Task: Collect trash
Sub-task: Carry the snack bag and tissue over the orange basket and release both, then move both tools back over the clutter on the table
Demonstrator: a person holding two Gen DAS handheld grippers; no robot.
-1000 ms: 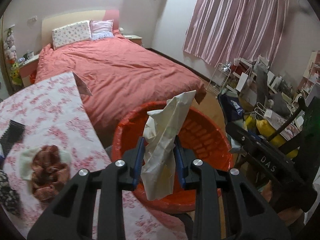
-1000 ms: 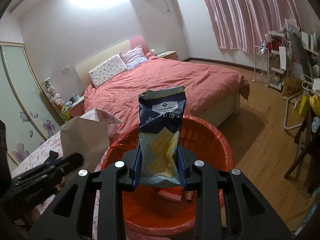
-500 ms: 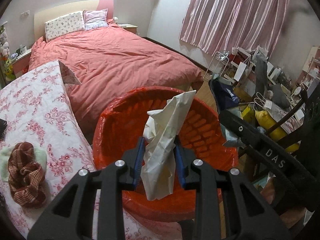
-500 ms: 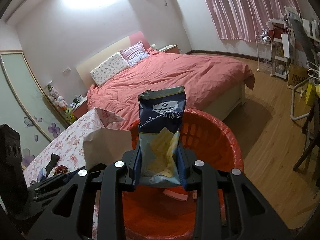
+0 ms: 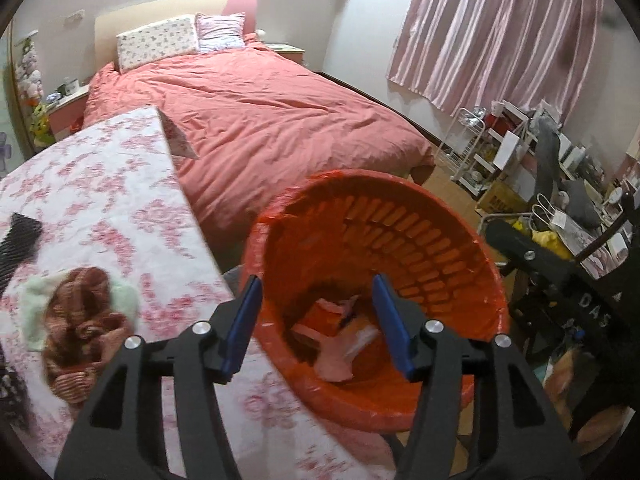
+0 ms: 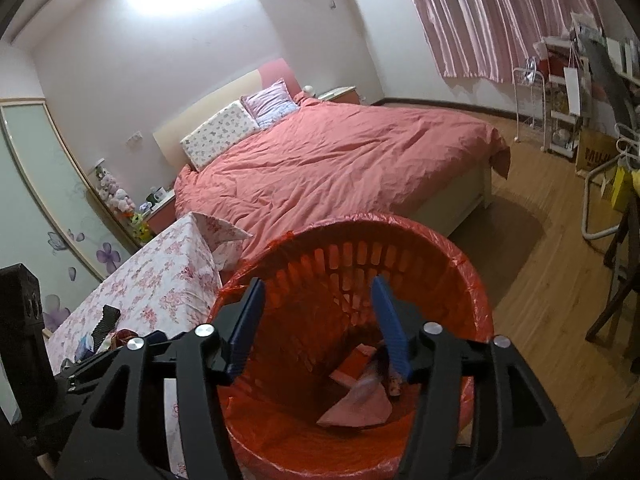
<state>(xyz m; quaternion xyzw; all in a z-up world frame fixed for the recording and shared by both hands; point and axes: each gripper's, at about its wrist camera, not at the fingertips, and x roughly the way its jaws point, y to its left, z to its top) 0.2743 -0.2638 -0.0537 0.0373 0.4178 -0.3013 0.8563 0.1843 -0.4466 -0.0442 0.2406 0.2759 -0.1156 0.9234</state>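
Both grippers hung over the bin (image 5: 440,216), pointing down into it. Left gripper (image 5: 318,322) jaws had just been opening and stood apart, nothing between them. Right gripper (image 6: 318,322) likewise: jaws just opened, apart, empty. Trash (image 5: 340,344) lay at the bin's bottom, below and beyond the jaws. Left of the left jaws was the table (image 5: 100,200).

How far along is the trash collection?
Done: wrappers lie in the orange bin, trash at its bottom. In hand: nothing; left gripper and right gripper have just opened, empty. Left: items on the floral table, possibly trash.
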